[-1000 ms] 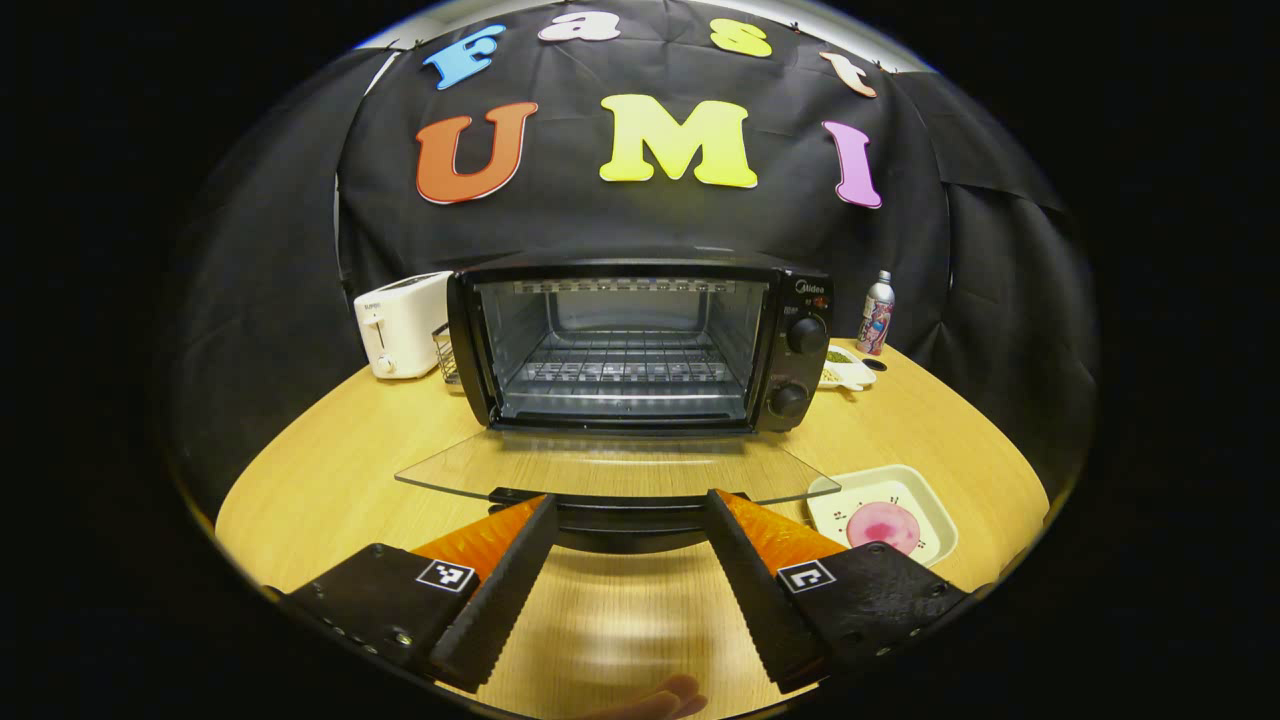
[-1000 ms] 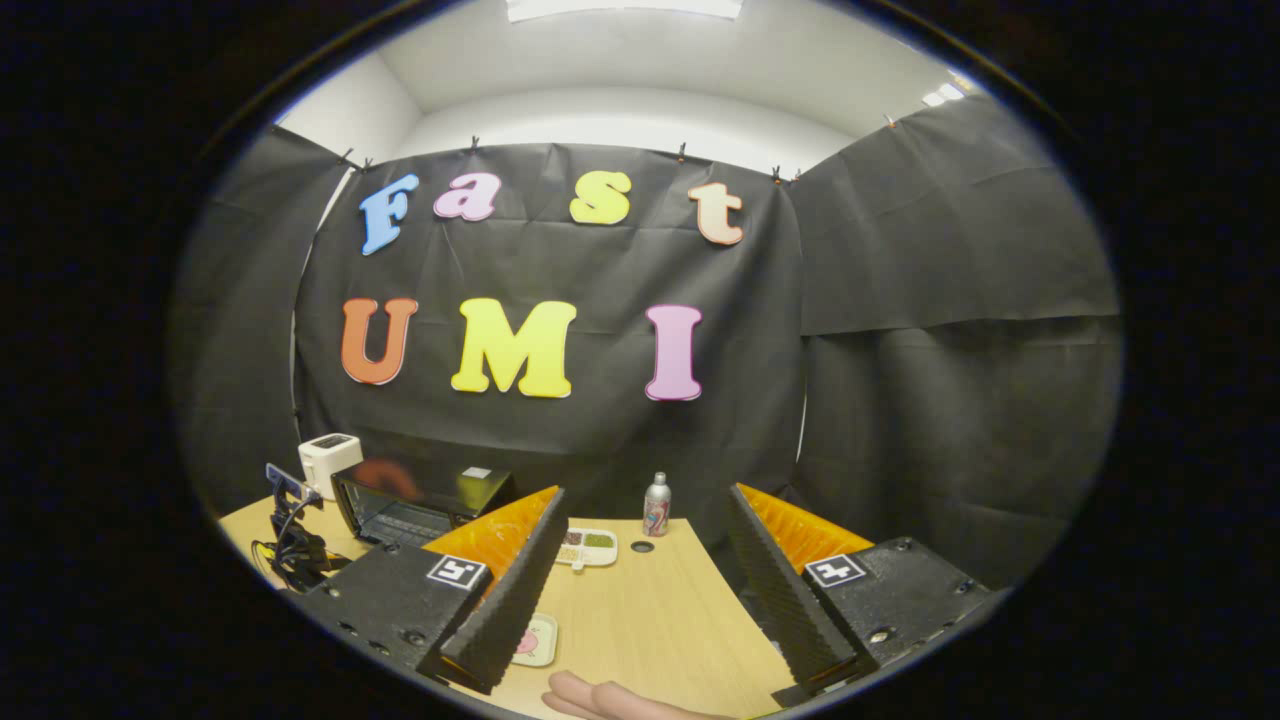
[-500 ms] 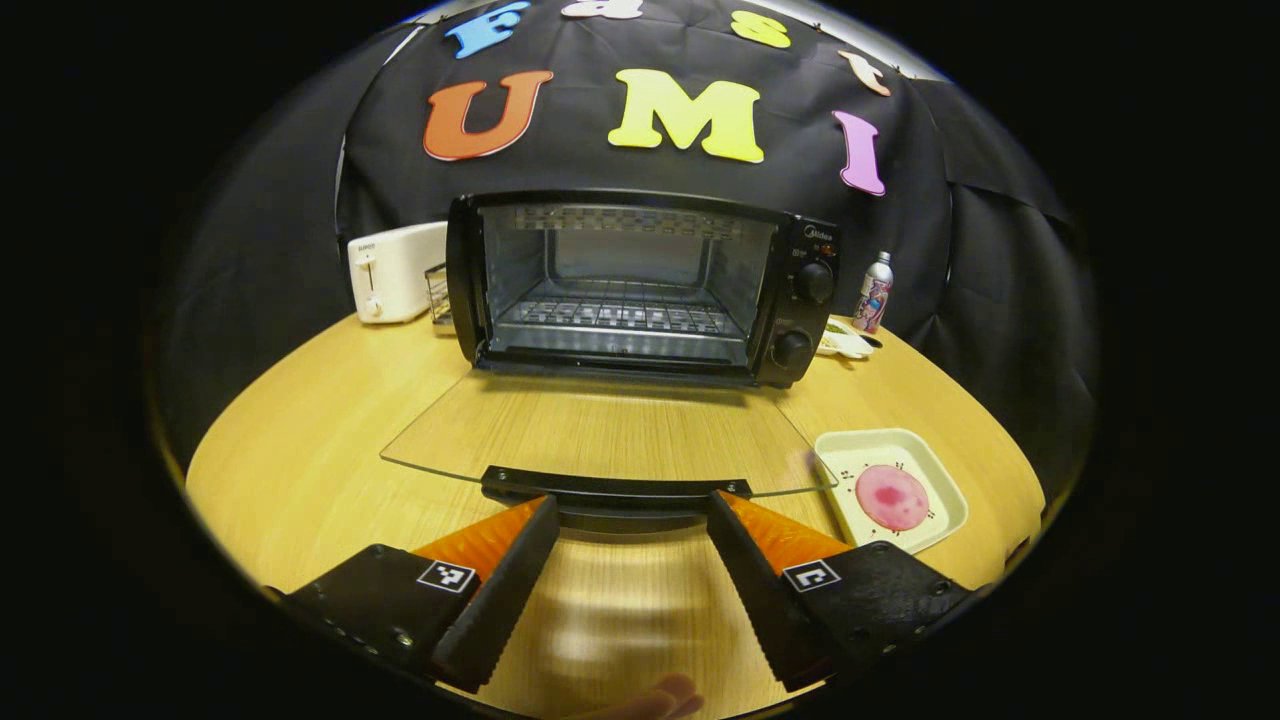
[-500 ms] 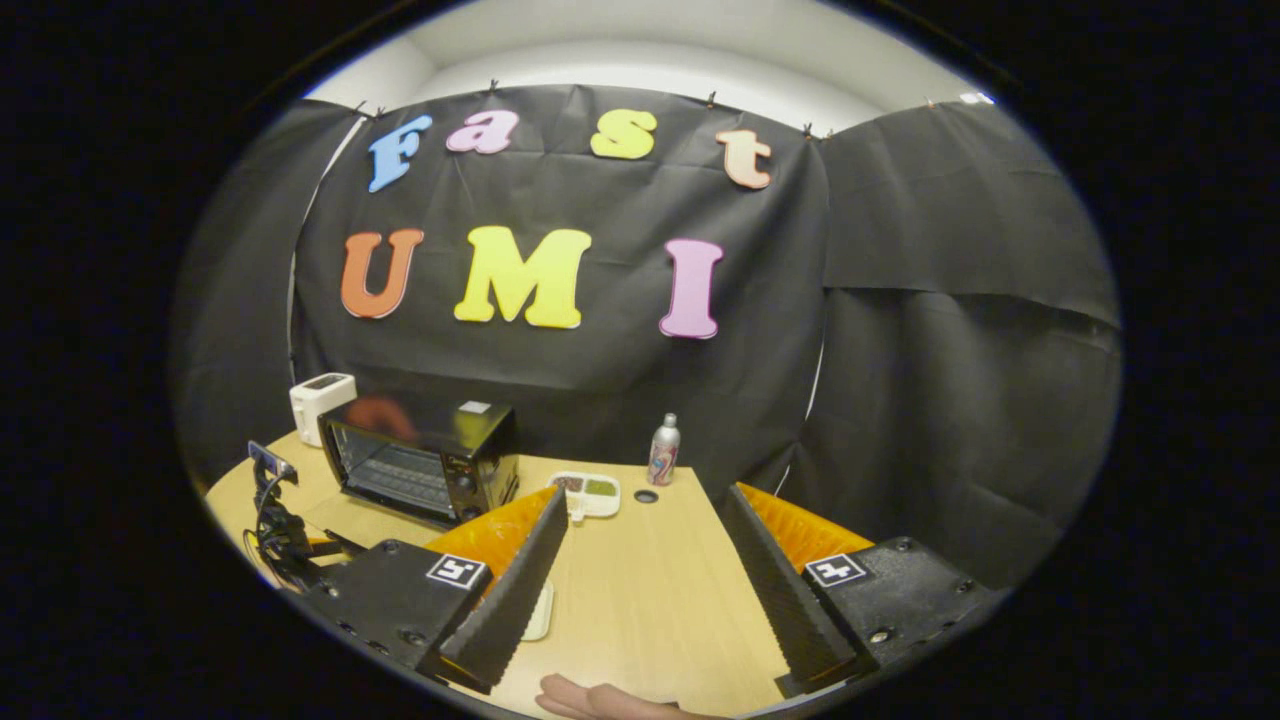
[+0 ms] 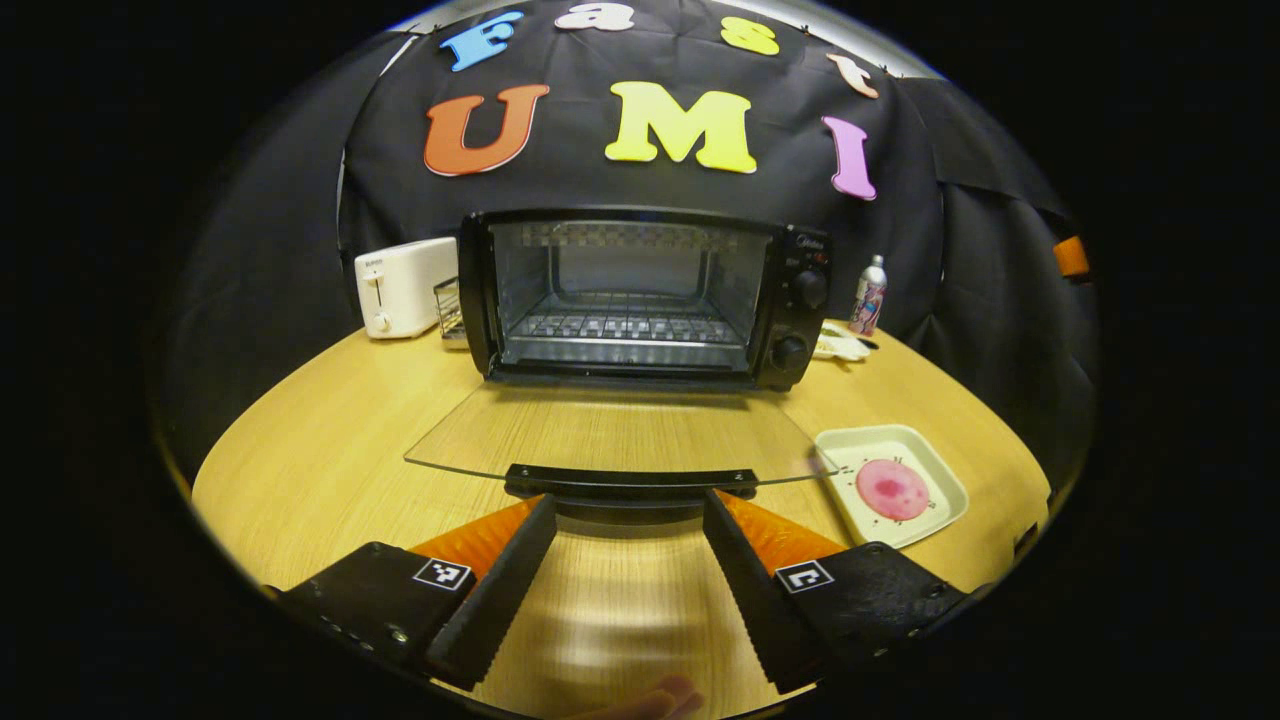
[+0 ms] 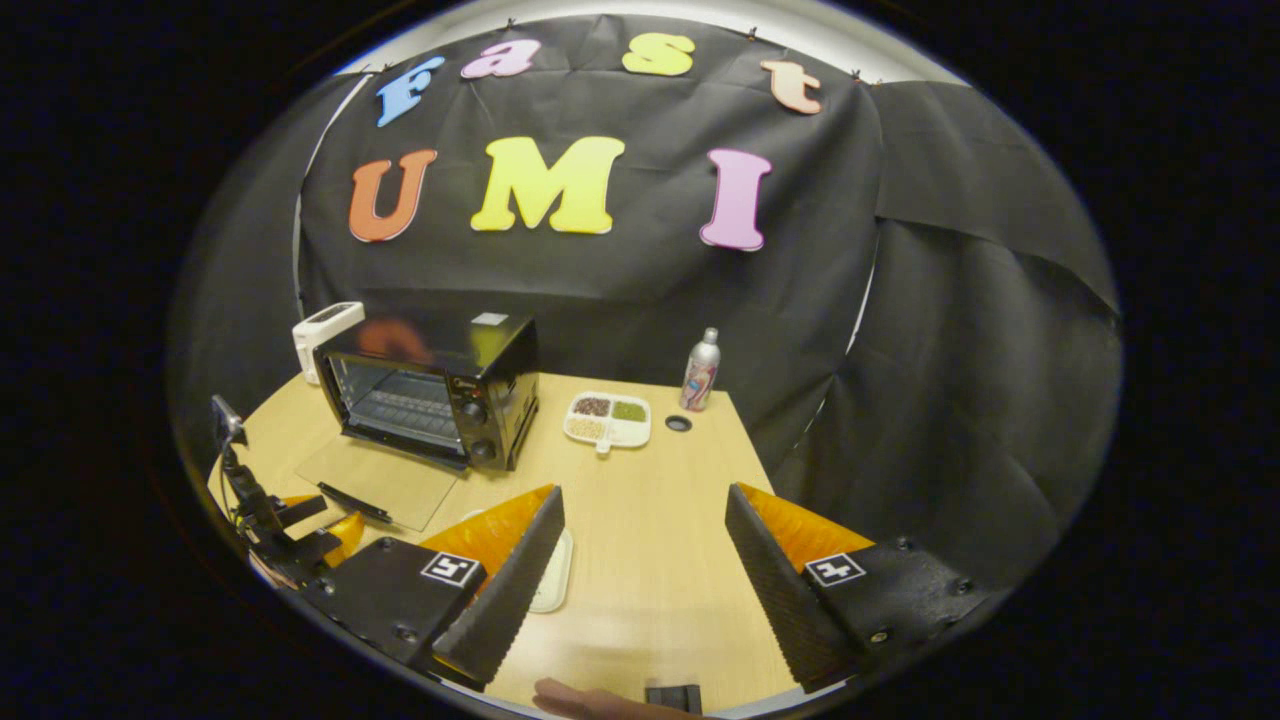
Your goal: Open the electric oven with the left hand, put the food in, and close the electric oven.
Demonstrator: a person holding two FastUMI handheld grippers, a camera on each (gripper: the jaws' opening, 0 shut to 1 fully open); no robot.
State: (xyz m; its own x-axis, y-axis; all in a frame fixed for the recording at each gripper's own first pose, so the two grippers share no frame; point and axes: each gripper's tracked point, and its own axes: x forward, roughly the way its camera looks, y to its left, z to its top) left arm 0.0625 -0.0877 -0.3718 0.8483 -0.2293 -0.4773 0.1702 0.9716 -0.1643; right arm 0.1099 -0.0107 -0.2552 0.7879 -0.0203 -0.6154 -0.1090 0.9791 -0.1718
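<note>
The black electric oven (image 5: 640, 300) stands at the back of the wooden table with its glass door (image 5: 610, 435) folded down flat and its wire rack bare. My left gripper (image 5: 628, 505) is open just in front of the door's black handle (image 5: 630, 482), not touching it. The pink round food (image 5: 890, 488) lies on a pale square plate (image 5: 850, 445) to the right of the door. In the right gripper view my right gripper (image 6: 645, 495) hangs open and empty above the table, with the oven (image 6: 440, 385) far left and the plate (image 6: 555, 575) half hidden behind one finger.
A white toaster (image 5: 405, 285) stands left of the oven. To the oven's right are a divided dish (image 6: 608, 420) of grains and a small bottle (image 6: 700, 370). Bare table (image 6: 660, 560) stretches under my right gripper. A person's finger (image 6: 590, 700) shows at the bottom.
My left gripper has backed slightly away from the door handle. My right gripper has tipped downward, bringing the oven, the dish and more of the table into its view.
</note>
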